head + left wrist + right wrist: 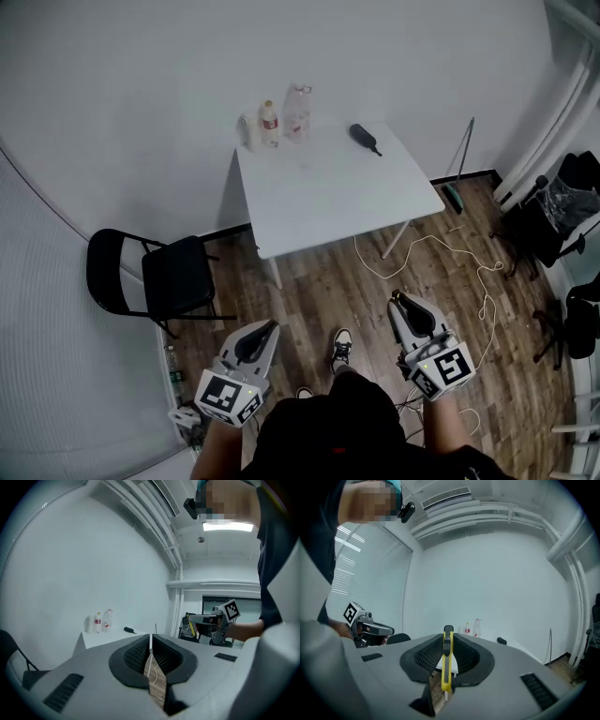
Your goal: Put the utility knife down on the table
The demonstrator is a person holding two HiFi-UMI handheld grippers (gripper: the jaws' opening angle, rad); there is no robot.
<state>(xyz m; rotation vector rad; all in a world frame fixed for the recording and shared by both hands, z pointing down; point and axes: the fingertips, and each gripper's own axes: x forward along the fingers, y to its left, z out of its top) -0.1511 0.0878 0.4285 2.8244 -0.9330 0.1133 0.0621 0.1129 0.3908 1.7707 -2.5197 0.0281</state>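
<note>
A yellow utility knife [447, 663] stands upright between the pads of my right gripper [448, 644], which is shut on it. In the head view that right gripper [398, 300] hovers low over the wood floor, well short of the white table [328, 192]. My left gripper [270, 328] hangs at the same height on the other side. Its jaws [150, 641] are closed together with nothing between them. Both grippers point toward the table, which stands against the far wall.
Two bottles [270, 124] and a black handled object [365, 137] lie at the table's far edge. A black folding chair [159, 275] stands to the left. A white cable [441, 253] trails over the floor, with dark office chairs [553, 216] at the right.
</note>
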